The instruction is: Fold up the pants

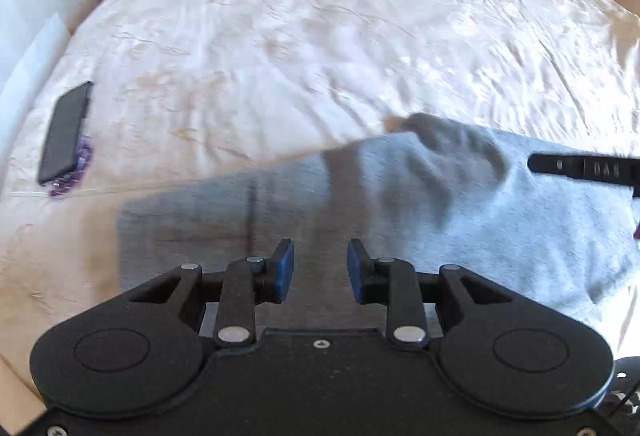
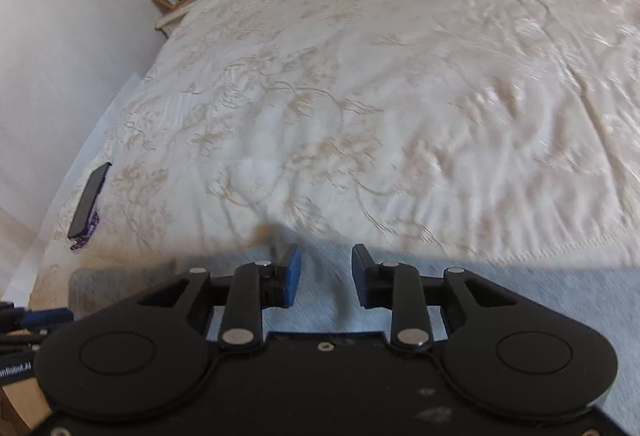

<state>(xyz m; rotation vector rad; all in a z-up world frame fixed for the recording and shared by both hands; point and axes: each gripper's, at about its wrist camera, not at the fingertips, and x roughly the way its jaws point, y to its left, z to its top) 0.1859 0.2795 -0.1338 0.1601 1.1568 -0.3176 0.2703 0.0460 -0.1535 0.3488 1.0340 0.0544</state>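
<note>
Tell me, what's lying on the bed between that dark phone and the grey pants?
Nothing but bare, wrinkled cream bedspread. The left wrist view shows the phone near the bed's left edge and the grey pants further right, apart.

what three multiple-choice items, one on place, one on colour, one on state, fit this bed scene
1. Where does the phone lie?
A. on the pants
B. on the bed's left edge
C. on the nightstand

2. What colour are the pants?
A. grey
B. red
C. black

3. How do the left hand-held gripper's jaws stand?
A. clamped on the pants
B. clamped on the phone
C. apart, nothing between them

Key: 1 B, the phone rests on the bedspread far to the left, clear of the pants. 2 A, the cloth is light grey in both views. 3 C, a clear gap shows between the blue pads above the cloth.
</note>
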